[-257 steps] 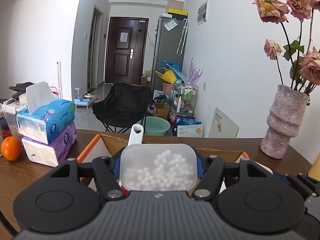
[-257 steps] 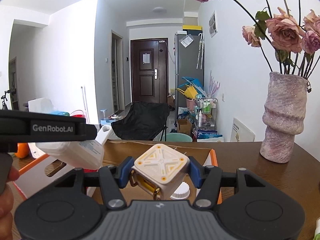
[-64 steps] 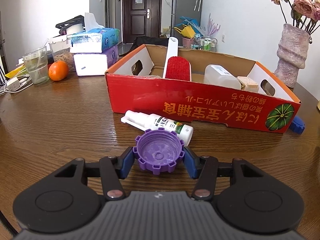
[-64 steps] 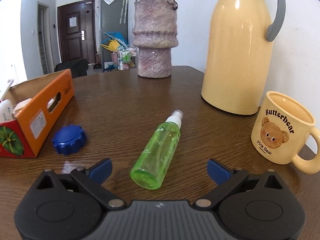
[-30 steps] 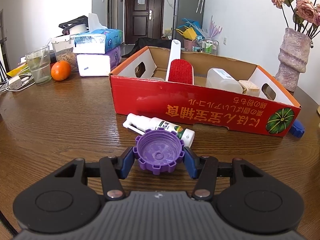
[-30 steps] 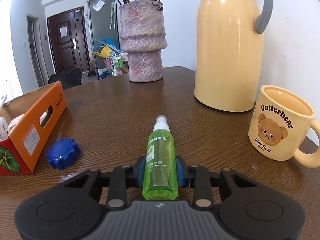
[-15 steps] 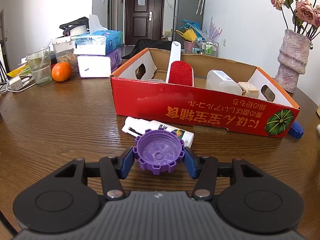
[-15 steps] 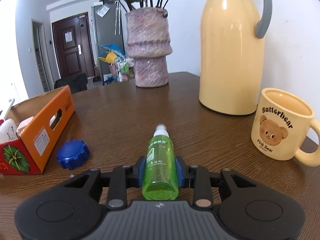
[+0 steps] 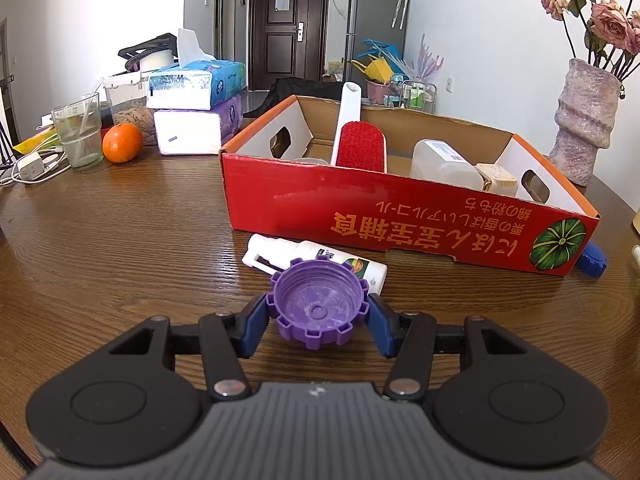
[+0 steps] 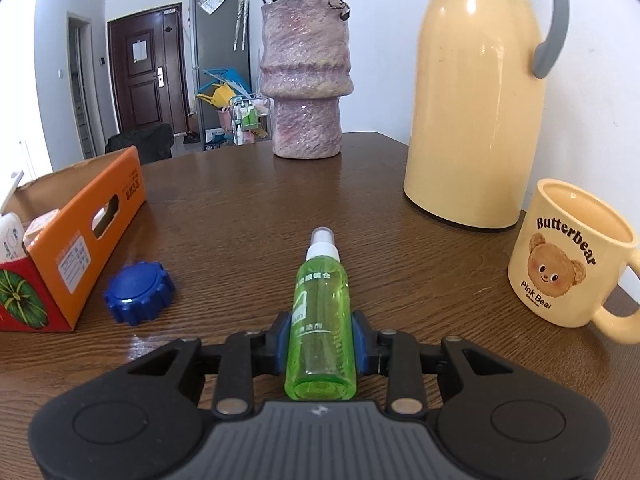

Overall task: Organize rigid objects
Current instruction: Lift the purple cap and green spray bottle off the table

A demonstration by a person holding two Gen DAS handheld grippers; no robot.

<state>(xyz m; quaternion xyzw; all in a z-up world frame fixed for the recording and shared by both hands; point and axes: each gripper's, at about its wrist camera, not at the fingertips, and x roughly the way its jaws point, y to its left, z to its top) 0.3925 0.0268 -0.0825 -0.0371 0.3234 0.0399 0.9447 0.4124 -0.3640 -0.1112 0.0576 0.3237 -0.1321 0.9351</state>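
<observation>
My left gripper [image 9: 318, 320] is shut on a purple ridged cap [image 9: 318, 307], held open side up just above the table. A white spray bottle [image 9: 316, 258] lies on the table just beyond it, in front of the red cardboard box [image 9: 404, 216]. The box holds a red lint brush [image 9: 358, 148], a clear container [image 9: 442, 164] and a small cream cube [image 9: 496, 176]. My right gripper [image 10: 320, 338] is shut on a green spray bottle [image 10: 322, 320], nozzle pointing away. A blue ridged cap [image 10: 138, 294] lies on the table by the box's orange end [image 10: 86, 232].
A pink vase [image 10: 306, 80], a yellow thermos [image 10: 478, 104] and a bear mug [image 10: 572, 254] stand at the right. Tissue packs [image 9: 196, 108], an orange [image 9: 122, 142], a glass [image 9: 78, 130] and a charger [image 9: 30, 166] sit at the far left.
My right gripper closed on the green bottle and has lifted it slightly. My left gripper has raised the purple cap a little, still held.
</observation>
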